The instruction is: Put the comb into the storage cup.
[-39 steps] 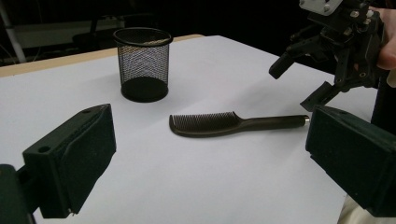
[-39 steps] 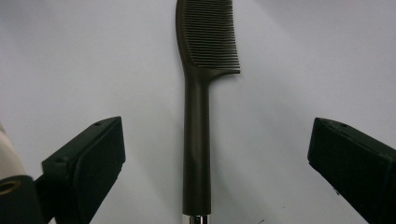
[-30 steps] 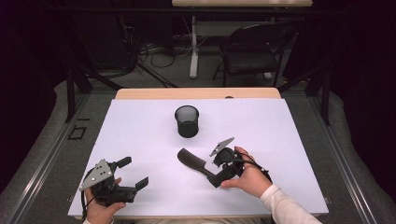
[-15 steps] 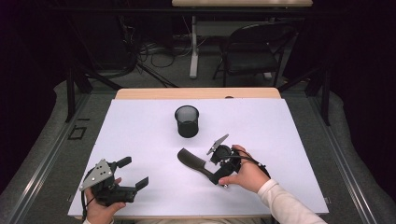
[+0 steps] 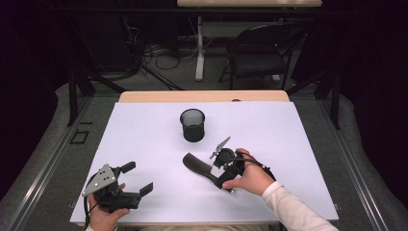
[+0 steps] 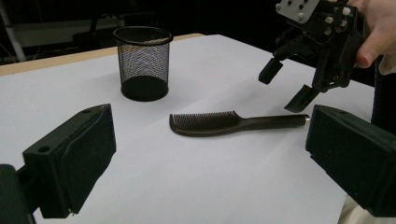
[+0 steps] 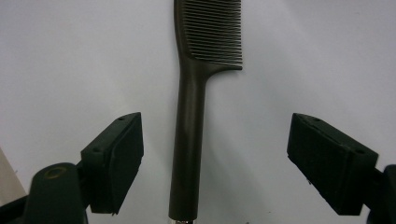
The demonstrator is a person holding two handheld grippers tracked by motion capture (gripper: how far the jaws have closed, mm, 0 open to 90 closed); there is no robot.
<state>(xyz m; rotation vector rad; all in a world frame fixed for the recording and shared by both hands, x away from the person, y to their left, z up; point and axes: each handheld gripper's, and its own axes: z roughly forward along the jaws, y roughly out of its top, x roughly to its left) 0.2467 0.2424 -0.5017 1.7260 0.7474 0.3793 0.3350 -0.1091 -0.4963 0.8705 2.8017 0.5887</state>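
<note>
Right claw: the right gripper point(image 5: 222, 169) hangs over the handle end of a dark comb point(image 5: 201, 167), its jaws apart and just now closing, the handle between them but not yet pinched.
High view: the comb lies flat on the white table point(image 5: 288, 144), its long axis slanting from the toothed end near the mesh cup point(image 5: 192, 124) down toward the right hand point(image 5: 250, 179). That hand is much the nearer; the left gripper point(image 5: 129, 185) rests well apart near the front-left edge, jaws spread and holding nothing.
Left gripper view: the comb point(image 6: 233, 123) stretches crosswise, teeth facing the cup point(image 6: 142, 62), handle tip under the tilted right gripper point(image 6: 299, 81), whose fingers point down at it from above.
Right gripper view: the handle point(image 7: 188, 140) runs straight up the middle between the two pads point(image 7: 116, 158), clear space on either side, teeth point(image 7: 212, 32) at the far end.
Pose: right wrist angled down and inward, forearm entering from the lower right.
Judgement: the coming move looks like a squeeze across the handle, which sits square to the jaws.
</note>
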